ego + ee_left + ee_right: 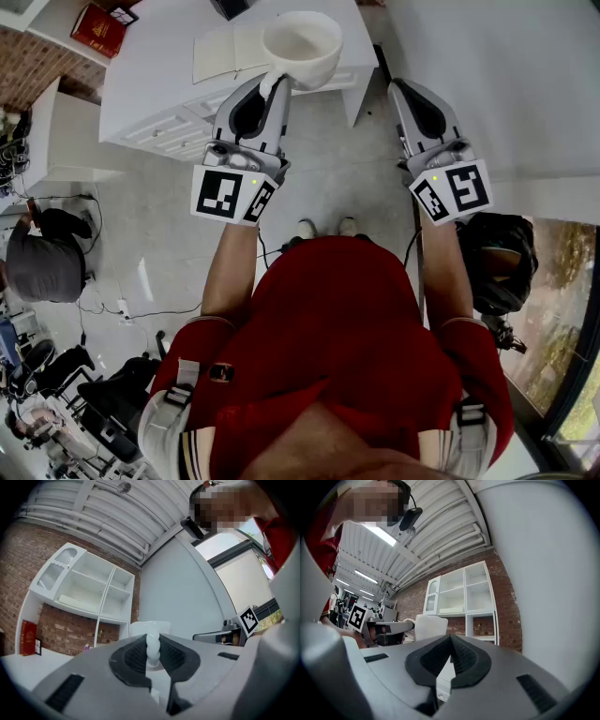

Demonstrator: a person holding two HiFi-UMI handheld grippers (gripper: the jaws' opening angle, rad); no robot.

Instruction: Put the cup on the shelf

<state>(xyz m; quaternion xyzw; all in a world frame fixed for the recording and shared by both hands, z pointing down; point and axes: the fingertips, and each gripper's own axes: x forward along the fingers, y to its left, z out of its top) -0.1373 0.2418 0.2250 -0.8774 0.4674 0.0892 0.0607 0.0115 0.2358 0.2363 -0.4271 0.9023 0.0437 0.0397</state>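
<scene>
Clamping the twisted handle [153, 645] of a white ceramic cup [302, 45], left gripper [272, 89] holds it in the air by the white drawer cabinet [150, 84]. White open shelf unit [89, 590] on brick wall, well apart. Right gripper [398, 89]: jaws together, empty.

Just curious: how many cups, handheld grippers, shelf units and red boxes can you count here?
cup: 1
grippers: 2, the left gripper and the right gripper
shelf unit: 1
red box: 1
Total: 5
</scene>
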